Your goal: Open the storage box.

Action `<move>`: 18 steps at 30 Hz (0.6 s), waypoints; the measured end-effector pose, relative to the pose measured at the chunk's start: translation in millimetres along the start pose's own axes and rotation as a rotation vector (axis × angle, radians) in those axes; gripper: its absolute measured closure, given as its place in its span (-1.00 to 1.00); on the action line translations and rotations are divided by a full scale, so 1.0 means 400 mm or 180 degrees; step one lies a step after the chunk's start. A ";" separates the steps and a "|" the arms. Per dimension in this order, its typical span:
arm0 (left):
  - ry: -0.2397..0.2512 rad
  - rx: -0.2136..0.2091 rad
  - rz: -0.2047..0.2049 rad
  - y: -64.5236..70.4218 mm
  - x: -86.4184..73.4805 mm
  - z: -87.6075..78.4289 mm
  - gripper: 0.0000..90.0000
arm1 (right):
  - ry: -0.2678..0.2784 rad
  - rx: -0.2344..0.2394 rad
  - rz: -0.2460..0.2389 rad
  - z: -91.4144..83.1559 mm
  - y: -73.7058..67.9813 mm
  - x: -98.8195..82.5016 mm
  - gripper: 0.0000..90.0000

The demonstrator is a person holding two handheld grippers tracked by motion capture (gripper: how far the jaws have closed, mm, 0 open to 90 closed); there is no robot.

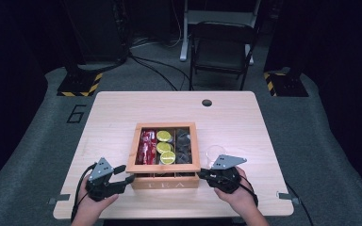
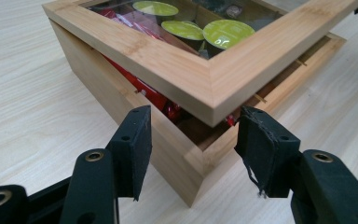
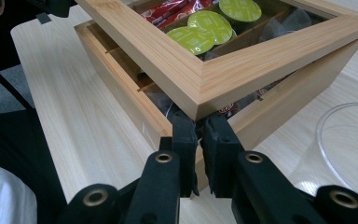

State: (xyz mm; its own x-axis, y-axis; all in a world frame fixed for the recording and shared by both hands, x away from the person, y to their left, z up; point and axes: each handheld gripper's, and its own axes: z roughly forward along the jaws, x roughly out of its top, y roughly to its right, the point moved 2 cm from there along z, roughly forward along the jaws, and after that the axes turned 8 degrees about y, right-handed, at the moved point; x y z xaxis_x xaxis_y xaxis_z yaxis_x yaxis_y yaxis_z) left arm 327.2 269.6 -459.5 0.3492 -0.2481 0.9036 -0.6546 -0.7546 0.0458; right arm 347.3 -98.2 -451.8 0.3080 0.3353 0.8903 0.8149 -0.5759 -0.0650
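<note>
Tea box [image 1: 164, 181] | near table [image 1: 122, 108] edge, glazed lid [image 2: 200, 77] lifted a crack | step: opening lid | left gripper [image 1: 122, 175] clenched, jaws astride the box's front-left corner, apparently not gripping it | right gripper [image 3: 199, 135] clenched tight under lid's front-right corner, low, level | next, likely: raise lid evenly on its hinge.

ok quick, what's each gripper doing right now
left gripper: closed on the wooden tea box at its corner
right gripper: closed, tips under the raised lid corner; grip cannot be told
</note>
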 end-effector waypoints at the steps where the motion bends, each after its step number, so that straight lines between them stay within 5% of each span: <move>1: 0.0000 0.0000 0.0000 0.000 0.000 0.000 0.00 | 0.0014 -0.0003 0.0019 0.000 -0.001 0.000 0.85; 4: -0.0007 0.0062 -0.0083 -0.005 0.013 0.013 -0.04 | 0.0038 -0.0002 0.0016 0.000 0.000 0.002 0.85; 8: -0.0024 0.0087 -0.0009 0.001 0.021 0.020 -0.05 | 0.0087 0.0013 0.0056 -0.004 0.000 0.004 0.79; 10: -0.0052 0.0118 0.0095 0.006 0.031 0.020 -0.05 | 0.0161 -0.0012 0.0107 -0.007 0.002 0.004 0.54; 13: -0.0031 0.0114 0.0079 0.005 0.038 0.019 -0.05 | 0.0210 -0.0076 0.0138 -0.011 0.004 0.006 0.43; 14: -0.0010 0.0101 0.0038 0.003 0.048 0.017 -0.05 | 0.0187 -0.0066 0.0262 -0.013 0.011 0.009 0.28; 18: 0.0029 0.0100 0.0010 -0.002 0.066 0.012 -0.05 | 0.0148 -0.0208 0.0341 -0.010 0.015 0.015 -0.03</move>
State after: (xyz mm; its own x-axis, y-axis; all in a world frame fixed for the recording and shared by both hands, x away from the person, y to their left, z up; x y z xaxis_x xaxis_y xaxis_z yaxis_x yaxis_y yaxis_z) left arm 339.9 260.7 -437.8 0.3409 -0.2452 0.9076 -0.6343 -0.7725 0.0296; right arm 351.9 -102.7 -445.2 0.3672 0.2352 0.8999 0.7444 -0.6544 -0.1328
